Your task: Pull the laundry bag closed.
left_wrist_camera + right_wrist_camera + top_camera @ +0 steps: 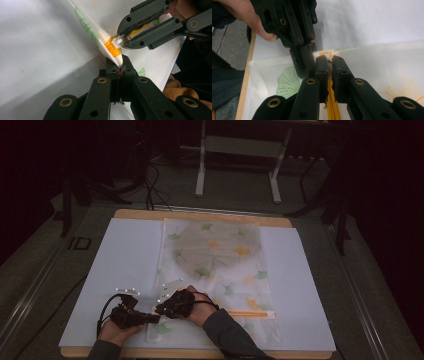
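Translucent zipper bag [220, 270] with green and yellow ginkgo-leaf print lying flat on white sheet [125, 265] over wooden tabletop [200, 215], near edge toward the person. Orange zipper strip [247, 313] running along bag's near end. Left gripper [150, 318] at bag's near-left corner, fingers pressed together, pinching bag corner fabric just below zipper end, seen in left gripper view [119, 65]. Bag corner [112, 50] lifted off sheet there, orange zipper end and white slider [117, 42] exposed. Right gripper [161, 309] just beside left gripper, nearly touching, coming in from the right; in left gripper view [123, 40] closing around white slider with tips at it. In right gripper view own fingers [322, 67] slightly apart, narrow gap, orange zipper [332, 105] running between them; firm pinch on slider hard to confirm. Left gripper [305, 67] close in front, left hand [249, 17] behind. Both forearms in dark sleeves entering from bottom edge. Dim room, grey floor, white metal frame [240, 150] beyond tabletop.
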{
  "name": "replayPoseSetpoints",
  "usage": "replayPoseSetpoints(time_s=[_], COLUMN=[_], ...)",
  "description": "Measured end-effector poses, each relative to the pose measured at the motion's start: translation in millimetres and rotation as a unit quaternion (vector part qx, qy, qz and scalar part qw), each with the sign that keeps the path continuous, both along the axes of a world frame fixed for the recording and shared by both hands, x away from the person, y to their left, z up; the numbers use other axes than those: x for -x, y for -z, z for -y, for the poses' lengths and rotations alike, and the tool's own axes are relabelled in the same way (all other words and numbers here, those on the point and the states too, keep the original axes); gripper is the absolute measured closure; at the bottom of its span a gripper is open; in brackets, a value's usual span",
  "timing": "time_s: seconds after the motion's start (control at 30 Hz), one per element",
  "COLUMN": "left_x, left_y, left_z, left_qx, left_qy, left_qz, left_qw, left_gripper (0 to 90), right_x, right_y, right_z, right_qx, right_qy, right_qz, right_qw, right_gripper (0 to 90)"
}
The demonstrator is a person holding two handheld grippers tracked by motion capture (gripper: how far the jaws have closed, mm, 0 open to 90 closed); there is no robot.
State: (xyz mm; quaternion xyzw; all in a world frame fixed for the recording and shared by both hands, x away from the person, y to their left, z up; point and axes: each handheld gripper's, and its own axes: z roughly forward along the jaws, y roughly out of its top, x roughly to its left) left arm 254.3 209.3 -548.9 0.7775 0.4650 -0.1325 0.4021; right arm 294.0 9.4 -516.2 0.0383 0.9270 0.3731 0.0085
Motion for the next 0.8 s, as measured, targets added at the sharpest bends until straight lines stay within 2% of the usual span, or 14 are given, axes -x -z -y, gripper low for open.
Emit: replayPoseSetpoints(time_s=[0.8], left_x=[0.5], left_y=[0.9], left_z=[-1.5], left_qx=[0.005], left_qy=[0.004], left_qz=[0.001], left_qw=[1.0000], left_gripper=[88.6], right_x=[1.0], right_y=[12.7], right_z=[9.5], right_qx=[0.027], right_qy=[-0.003], right_qz=[0.004], right_qw=[0.9996], right_gripper=[84.2])
